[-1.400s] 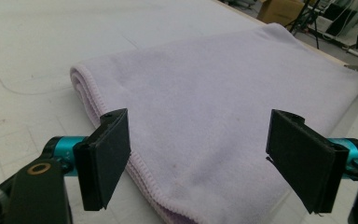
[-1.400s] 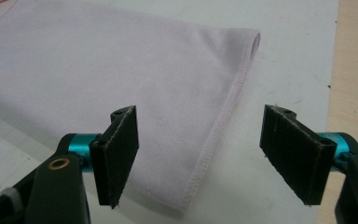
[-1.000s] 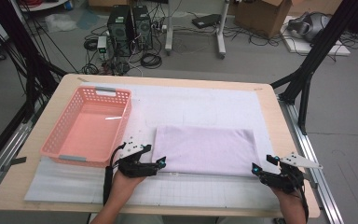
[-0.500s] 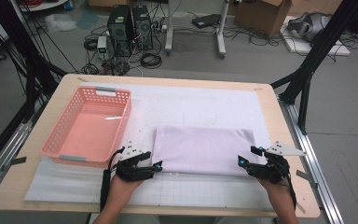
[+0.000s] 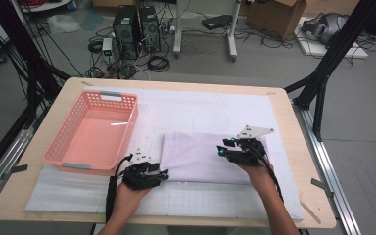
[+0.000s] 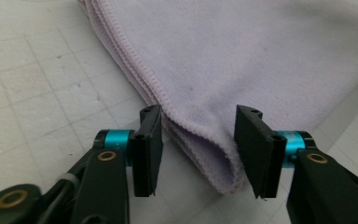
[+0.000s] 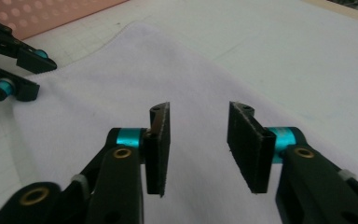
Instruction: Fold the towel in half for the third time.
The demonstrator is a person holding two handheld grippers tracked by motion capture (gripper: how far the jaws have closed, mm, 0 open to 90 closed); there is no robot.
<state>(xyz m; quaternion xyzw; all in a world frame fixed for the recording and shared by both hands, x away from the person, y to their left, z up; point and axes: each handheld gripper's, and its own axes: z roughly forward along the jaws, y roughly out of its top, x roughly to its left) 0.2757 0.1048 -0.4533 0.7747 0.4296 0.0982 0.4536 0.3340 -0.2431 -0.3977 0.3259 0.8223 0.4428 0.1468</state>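
Seen from the high view, a folded lilac towel (image 5: 208, 156) lies on the white mat (image 5: 200, 110) that covers the table (image 5: 293, 127), at the near middle. Left of it stands a pink basket (image 5: 94, 133), just apart from the towel. The left tongs (image 5: 162, 174) sit at the towel's near left corner, held by a hand that comes in from the near edge. The right tongs (image 5: 223, 148) hover over the right part of the towel, their tips pointing left.

Next, the left gripper view: the left tongs (image 6: 199, 154) have just been closing, and the folded corner of the towel (image 6: 261, 56) sits between the two black jaws. The right-hand jaw touches the cloth, while a gap shows beside the other, so they are not yet pinching it.

Lastly, the right gripper view: the right tongs (image 7: 199, 147) have just been closing too, but the jaws stand spread with nothing gripped, the flat towel (image 7: 121, 74) below them. The left tongs (image 7: 21, 74) show farther off at the towel's corner, with the basket (image 7: 51, 14) beyond.
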